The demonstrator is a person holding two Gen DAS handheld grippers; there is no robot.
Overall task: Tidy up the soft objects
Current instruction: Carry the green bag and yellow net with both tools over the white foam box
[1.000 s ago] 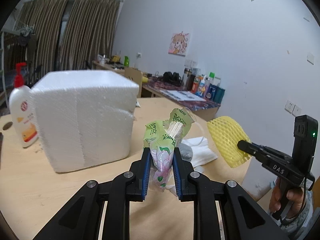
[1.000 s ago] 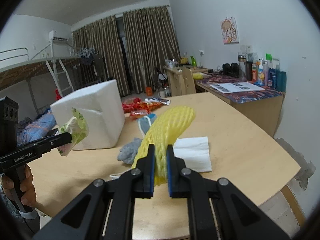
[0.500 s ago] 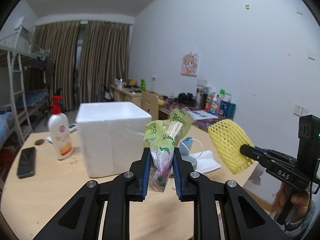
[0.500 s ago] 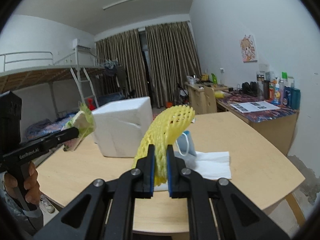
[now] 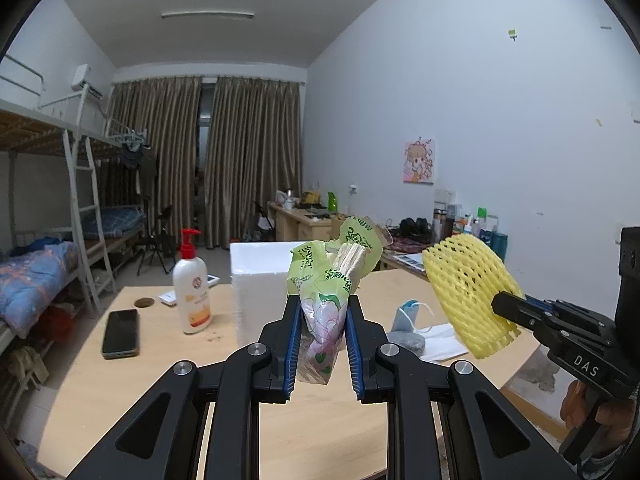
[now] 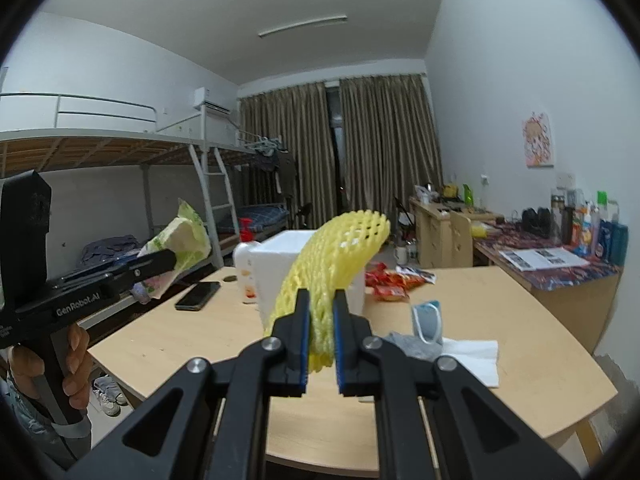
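We recorded the desk [image 5: 120, 392] as the largest item: a pale wooden top with a rounded edge. On it stood a white foam box [image 6: 276, 276], the largest object on the desk, set toward the far side. Just beside the box stood a lotion bottle [image 5: 192, 292] with a red pump, and near that bottle a dark phone [image 5: 120, 333] lay flat. A white tissue [image 6: 476, 360] lay flat near the front right edge, with a grey cloth [image 6: 412, 345] touching its left side and a blue face mask [image 6: 427, 320] standing just behind them. Red snack packets [image 6: 394, 280] lay behind the box.

We held both claws above the desk, each with a soft item clear of the surface. The left claw [image 5: 320, 344] was closed on a green tissue pack [image 5: 326, 292]; both blue pads pressed its lower half, and its crumpled open top stood upright above the fingers. The right claw [image 6: 321, 332] was closed nearly fully on a yellow foam net [image 6: 340, 256]; the pads squeezed its lower end flat, and the rest of the net arched up and to the right. In the left wrist view, the net was to the right of the tissue pack and apart from it. A hand [image 6: 72, 364] gripped the left handle.
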